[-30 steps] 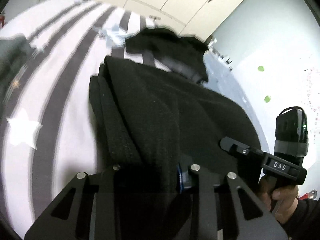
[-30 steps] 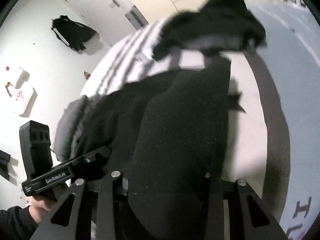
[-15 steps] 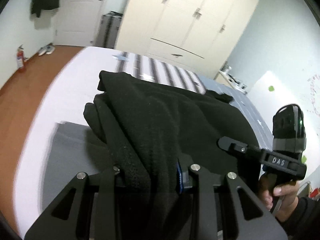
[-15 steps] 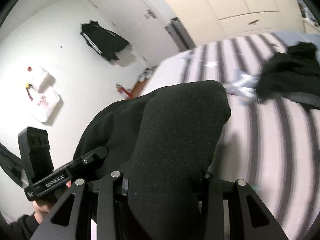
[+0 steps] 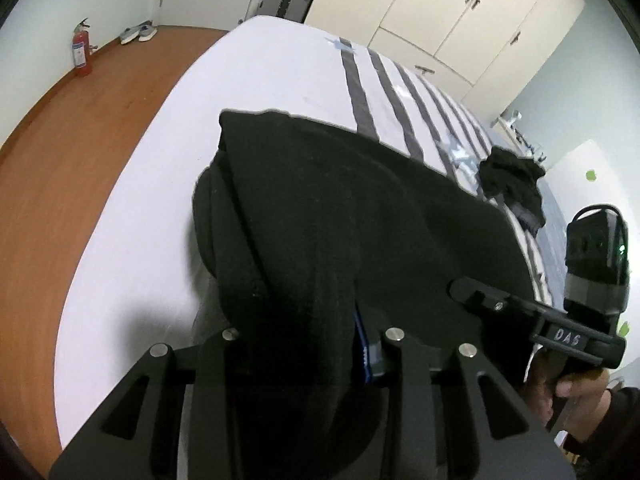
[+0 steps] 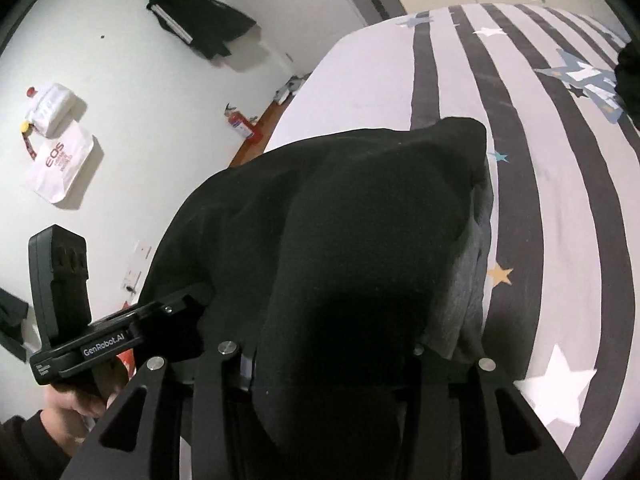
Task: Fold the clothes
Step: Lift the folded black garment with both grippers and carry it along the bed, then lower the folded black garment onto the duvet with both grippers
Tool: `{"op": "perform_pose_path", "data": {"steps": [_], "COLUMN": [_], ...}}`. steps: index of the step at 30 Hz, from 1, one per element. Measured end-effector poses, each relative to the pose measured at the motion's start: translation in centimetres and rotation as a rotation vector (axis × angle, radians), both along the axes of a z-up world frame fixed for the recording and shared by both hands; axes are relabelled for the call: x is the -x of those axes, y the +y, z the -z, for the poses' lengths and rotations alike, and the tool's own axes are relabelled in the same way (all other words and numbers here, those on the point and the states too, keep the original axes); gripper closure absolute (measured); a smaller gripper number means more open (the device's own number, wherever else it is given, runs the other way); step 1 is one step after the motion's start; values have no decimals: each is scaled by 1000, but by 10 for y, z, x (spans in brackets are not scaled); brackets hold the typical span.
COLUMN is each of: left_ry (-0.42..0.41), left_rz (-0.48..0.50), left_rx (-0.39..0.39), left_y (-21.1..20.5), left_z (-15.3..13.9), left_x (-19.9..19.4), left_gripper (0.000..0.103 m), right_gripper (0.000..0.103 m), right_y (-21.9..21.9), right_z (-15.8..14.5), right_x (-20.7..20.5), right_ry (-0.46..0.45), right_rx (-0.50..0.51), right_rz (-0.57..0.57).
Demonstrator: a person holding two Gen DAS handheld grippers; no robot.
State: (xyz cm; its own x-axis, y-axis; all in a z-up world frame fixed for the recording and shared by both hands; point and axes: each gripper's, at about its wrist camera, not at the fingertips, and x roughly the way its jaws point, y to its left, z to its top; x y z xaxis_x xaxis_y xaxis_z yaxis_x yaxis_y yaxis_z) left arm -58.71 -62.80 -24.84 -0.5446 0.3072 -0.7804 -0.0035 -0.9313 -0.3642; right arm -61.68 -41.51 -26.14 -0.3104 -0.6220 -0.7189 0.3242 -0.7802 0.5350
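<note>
place: bedroom, probably a home | evidence: bed [image 5: 260, 80] with striped star sheet, cream wardrobe [image 5: 460, 12], wooden floor [image 5: 80, 140], shoes [image 5: 138, 33] by wall

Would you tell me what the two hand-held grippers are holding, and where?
A folded black garment, pinched at its near edge by the left hand-held gripper and right hand-held gripper, whose jaws are opening.

Black garment [image 6: 360, 240] apparently over grey cloth [image 6: 472, 280].
</note>
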Motion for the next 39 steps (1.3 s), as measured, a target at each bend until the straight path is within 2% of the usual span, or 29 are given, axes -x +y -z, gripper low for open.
{"op": "perform_pose_path", "data": {"steps": [3,9,11,13,17,20,24,25,27,28,30,32,34,35,36,39], "left_ry": [1,-31,-53,-80,-68,-50,-5,13,78,109,158,172,165,160,145,107], "left_rz": [7,-34,-47,-67,-102,-166,-320,-346,-323,-298,-212,-129,-52,-24,-16,-54], "left_rx": [8,-32,-52,-57,-40,-66,-61,-36,25,44,61,106,145,156,172,197], "left_y": [-1,-7,-11,-17,-30,-45,-74,-78,-67,-59,-35,-12,22,34,46,43], "left_z": [-3,13,18,19,9,-3,-22,-28,-44,-52,-66,-70,-61,-53,-41,9], "left_x": [-7,-10,-7,-7,-18,-26,-39,-41,-39,-37,-30,-21,-2,6,16,21], "left_gripper": [75,71,61,34,21,17,17,17,17,19,38,86,103,103,103,102], "right_gripper": [66,66,65,63,57,44,42,42,42,42,42,42,47,58,62,62], "right_y": [2,-5,-4,2,15,38,73,78,88,92,88,68,44,27,13,-23], "right_z": [-10,-1,4,10,3,-7,-16,-18,-22,-25,-37,-43,-49,-46,-41,-19], "right_x": [3,-6,-6,-7,-3,-7,-9,-5,-4,-4,-6,1,4,6,6,5], "right_ry": [0,6,32,15,-25,8,21,19,16,17,82,169,255,274,299,372], "right_rx": [13,-7,-9,19,69,61,69,51,31,37,20,-46,-105,-108,-144,-255], "right_rz": [3,22,11,6,-55,-34,37,61,107,122,149,139,125,111,110,120]}}
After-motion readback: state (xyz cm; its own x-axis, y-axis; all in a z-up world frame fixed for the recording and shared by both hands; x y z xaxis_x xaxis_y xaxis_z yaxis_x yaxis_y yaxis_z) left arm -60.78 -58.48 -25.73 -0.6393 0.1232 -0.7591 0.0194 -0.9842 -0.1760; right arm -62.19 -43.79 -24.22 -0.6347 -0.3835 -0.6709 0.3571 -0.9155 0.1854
